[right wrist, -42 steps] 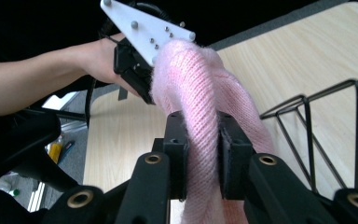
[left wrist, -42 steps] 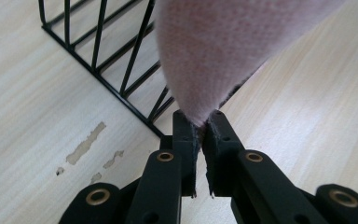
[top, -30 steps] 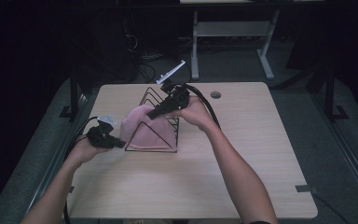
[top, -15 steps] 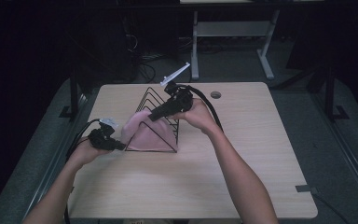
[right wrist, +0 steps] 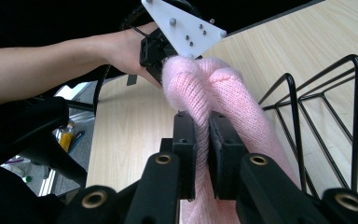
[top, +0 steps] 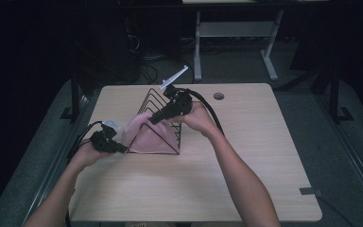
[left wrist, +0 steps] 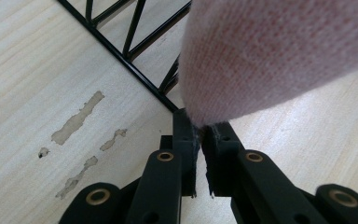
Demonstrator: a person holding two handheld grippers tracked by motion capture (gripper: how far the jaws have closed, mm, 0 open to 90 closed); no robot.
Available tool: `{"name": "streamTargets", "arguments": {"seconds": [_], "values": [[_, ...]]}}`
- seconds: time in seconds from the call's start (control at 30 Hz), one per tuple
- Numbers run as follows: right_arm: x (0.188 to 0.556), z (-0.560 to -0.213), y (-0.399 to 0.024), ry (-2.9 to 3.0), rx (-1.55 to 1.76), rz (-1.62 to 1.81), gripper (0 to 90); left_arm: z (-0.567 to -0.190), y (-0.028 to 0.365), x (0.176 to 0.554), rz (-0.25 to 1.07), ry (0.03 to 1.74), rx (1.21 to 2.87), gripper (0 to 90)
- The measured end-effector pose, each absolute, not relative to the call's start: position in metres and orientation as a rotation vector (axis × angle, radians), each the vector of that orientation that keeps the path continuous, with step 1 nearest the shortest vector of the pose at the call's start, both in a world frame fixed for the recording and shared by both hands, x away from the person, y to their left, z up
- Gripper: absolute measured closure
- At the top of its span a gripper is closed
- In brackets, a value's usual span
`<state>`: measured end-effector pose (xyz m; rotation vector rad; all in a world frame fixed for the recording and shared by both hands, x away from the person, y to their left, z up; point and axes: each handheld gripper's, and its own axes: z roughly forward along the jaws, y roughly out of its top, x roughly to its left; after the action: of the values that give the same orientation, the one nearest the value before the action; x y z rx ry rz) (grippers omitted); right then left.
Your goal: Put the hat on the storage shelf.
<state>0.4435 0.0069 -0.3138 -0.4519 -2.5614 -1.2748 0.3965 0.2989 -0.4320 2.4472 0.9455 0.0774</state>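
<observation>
On pale wood-grain table (top: pixel 264 156), soft pink knitted cloth (top: pixel 149 137) draped over black triangular wire rack (top: pixel 163 106) (thin rods), left gripper (top: pixel 118 147) clamped on its edge, right gripper (top: pixel 152 120) pinching a fold.

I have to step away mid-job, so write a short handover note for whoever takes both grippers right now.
Left gripper: shut on a lower edge of the pink knitted cloth, low by the table.
Right gripper: shut on a fold of the same cloth, up at the peak of the black wire triangular rack.
Done: cloth lies over the rack's near end on the wooden table.
Left: probably settle the cloth, then release both.
</observation>
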Motion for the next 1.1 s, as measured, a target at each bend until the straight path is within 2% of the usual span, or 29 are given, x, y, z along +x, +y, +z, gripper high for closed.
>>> {"name": "streamTargets", "arguments": {"seconds": [0.1, 0.23, 0.27, 0.3, 0.37, 0.77, 1.1], "values": [[0.443, -0.314, 0.006, -2.564, -0.447, -1.280, 80.4, -0.432, 0.299, 0.396, 0.082, 0.942, 2.454, 83.9], [0.443, -0.314, 0.004, -2.554, -0.441, -1.294, 74.0, -0.431, 0.300, 0.396, 0.089, 0.934, 2.459, 83.4], [0.442, -0.313, 0.004, -2.549, -0.453, -1.294, 71.7, -0.431, 0.300, 0.395, 0.091, 0.939, 2.455, 83.1], [0.442, -0.312, 0.001, -2.538, -0.473, -1.321, 59.9, -0.429, 0.301, 0.395, 0.094, 0.936, 2.453, 81.2], [0.440, -0.311, -0.002, -2.556, -0.491, -1.320, 57.6, -0.427, 0.302, 0.394, 0.091, 0.938, 2.431, 79.1], [0.439, -0.313, -0.034, -2.524, -0.564, -1.366, 48.3, -0.423, 0.306, 0.394, 0.091, 0.965, 2.394, 66.9], [0.438, -0.314, -0.056, -2.526, -0.623, -1.386, 44.9, -0.417, 0.308, 0.387, 0.123, 0.964, 2.375, 63.0]]}}
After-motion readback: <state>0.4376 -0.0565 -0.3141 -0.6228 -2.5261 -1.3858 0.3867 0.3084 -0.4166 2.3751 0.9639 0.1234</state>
